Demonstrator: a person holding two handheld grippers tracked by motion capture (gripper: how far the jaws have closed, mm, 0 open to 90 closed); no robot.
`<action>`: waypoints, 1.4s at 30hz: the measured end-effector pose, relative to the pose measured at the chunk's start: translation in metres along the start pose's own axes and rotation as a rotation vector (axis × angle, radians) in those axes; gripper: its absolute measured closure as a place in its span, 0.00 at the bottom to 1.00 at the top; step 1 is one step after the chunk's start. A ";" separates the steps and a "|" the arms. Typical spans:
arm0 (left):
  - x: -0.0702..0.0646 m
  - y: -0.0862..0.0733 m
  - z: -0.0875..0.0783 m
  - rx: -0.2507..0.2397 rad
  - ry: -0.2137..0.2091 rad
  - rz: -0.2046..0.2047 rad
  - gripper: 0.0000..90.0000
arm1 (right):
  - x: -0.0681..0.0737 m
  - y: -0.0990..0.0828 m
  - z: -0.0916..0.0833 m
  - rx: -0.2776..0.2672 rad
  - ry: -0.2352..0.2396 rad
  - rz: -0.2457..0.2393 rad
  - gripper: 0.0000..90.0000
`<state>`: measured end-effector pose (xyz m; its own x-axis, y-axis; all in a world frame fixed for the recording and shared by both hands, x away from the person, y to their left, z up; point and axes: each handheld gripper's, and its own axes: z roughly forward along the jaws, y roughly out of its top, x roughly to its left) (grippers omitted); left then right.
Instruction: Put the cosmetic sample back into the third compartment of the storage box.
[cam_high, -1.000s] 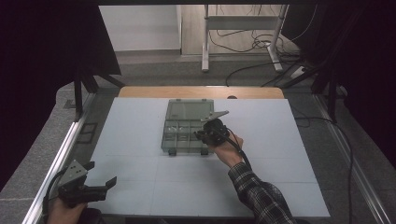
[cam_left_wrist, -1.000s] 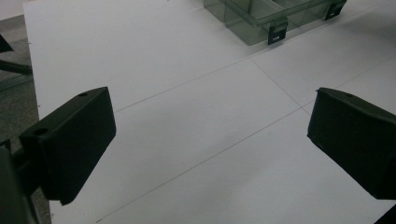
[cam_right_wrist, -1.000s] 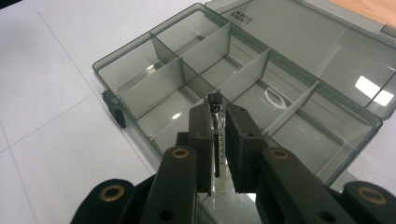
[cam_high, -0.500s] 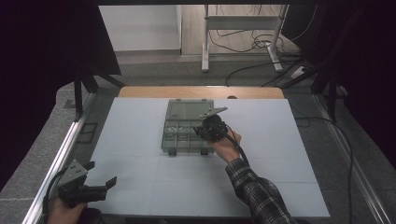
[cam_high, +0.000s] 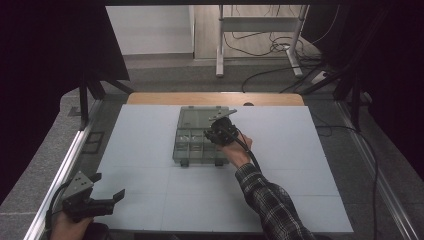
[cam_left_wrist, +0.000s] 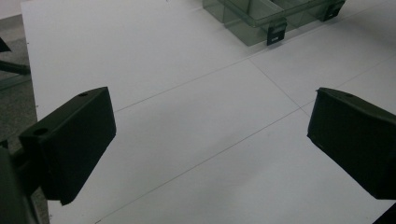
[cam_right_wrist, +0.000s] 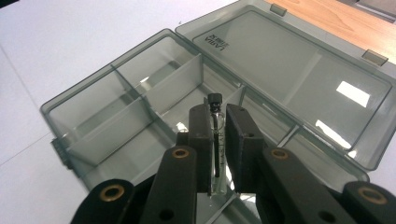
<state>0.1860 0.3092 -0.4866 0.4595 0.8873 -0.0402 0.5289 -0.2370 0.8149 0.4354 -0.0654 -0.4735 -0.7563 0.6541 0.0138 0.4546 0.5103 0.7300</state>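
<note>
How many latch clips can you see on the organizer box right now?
4: two dark clips on the box's near front edge, two grey tabs on the open lid's far edge. The right gripper may hide others.

The open lid (cam_right_wrist: 299, 79) of the box (cam_right_wrist: 140, 116) carries small dark lettering near its hinge-side corner, upside down in the right gripper view and too small to read. No other text shows.
</note>
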 end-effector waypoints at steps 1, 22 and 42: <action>0.000 0.000 0.000 0.000 0.000 0.000 0.01 | -0.001 0.000 0.001 -0.001 -0.002 0.002 0.89; 0.001 0.000 0.000 -0.002 -0.003 -0.008 0.01 | -0.012 -0.003 0.028 0.024 -0.027 0.042 0.86; 0.000 0.000 0.000 0.000 0.000 -0.004 0.02 | -0.005 -0.001 0.015 0.019 0.007 0.042 0.53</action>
<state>0.1863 0.3092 -0.4868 0.4573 0.8882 -0.0438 0.5307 -0.2330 0.8149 0.4459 -0.0609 -0.4846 -0.7394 0.6715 0.0487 0.4947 0.4928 0.7159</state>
